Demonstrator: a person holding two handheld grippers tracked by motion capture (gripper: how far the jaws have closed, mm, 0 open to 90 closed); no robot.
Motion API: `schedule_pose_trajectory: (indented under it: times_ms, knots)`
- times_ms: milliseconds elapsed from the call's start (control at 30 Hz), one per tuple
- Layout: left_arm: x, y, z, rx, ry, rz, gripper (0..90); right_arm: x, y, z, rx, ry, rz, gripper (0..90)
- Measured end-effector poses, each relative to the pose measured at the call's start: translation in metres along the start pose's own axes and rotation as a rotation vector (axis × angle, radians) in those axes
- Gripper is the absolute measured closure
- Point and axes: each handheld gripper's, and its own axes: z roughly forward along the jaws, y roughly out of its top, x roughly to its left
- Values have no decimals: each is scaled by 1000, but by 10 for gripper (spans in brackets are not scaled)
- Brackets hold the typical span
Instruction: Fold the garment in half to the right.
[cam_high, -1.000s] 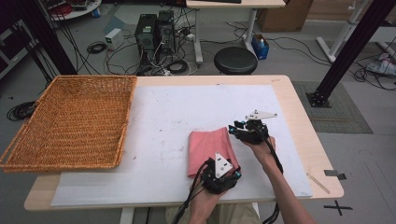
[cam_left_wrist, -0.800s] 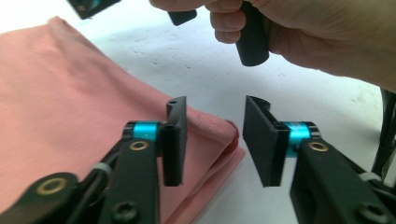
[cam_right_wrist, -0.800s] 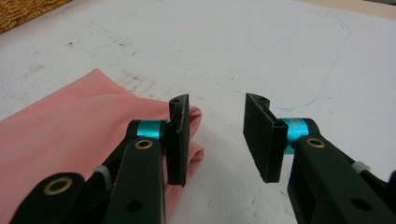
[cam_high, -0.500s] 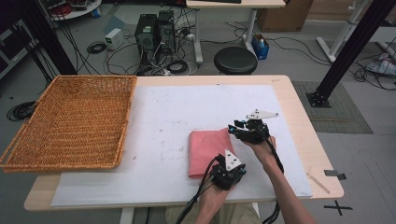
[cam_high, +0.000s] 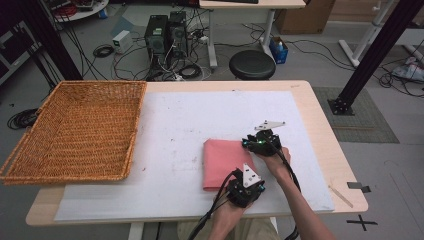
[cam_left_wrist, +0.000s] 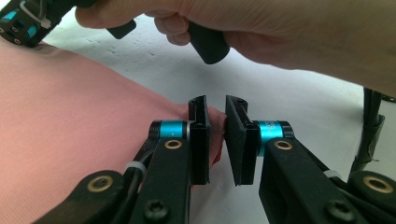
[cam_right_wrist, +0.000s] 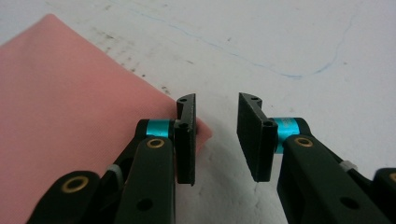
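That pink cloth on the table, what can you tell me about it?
The pink cloth is a soft, finely ribbed fabric, folded into a flat rectangle on the white table cover, to the right of the wicker basket. The left gripper has just closed its jaws on a near corner. The right gripper, its jaws just closing, straddles a far corner without pinching it yet.
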Motion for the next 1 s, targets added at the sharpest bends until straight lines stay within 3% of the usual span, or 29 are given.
schedule_pose_trajectory:
  times_ms: [300, 500, 600, 633, 700, 767, 833, 1000]
  knots:
    - [-2, -5, -3, 12, -12, 4, 791, 3, -5, 2, 16, -36, -14, 687]
    - [-4, -9, -8, 5, -20, 13, 780, 2, -7, 2, 6, -59, 22, 620]
    - [-5, -9, -12, -9, -36, 51, 667, 1, -8, -2, 3, -66, 33, 566]
    - [-5, -8, -18, -34, -52, 65, 642, 1, -8, -3, -1, -74, 42, 548]
    - [-5, -7, -22, -55, -51, 63, 566, -1, -8, -8, -19, -80, 54, 502]
    - [-2, -6, -29, -76, -28, 65, 526, -1, -7, -11, -27, -84, 62, 481]
    - [4, -6, -37, -95, 11, 68, 464, -2, -7, -16, -49, -81, 71, 392]
    - [30, -8, -63, -133, 107, 43, 366, 3, -13, -33, -97, -74, 62, 272]
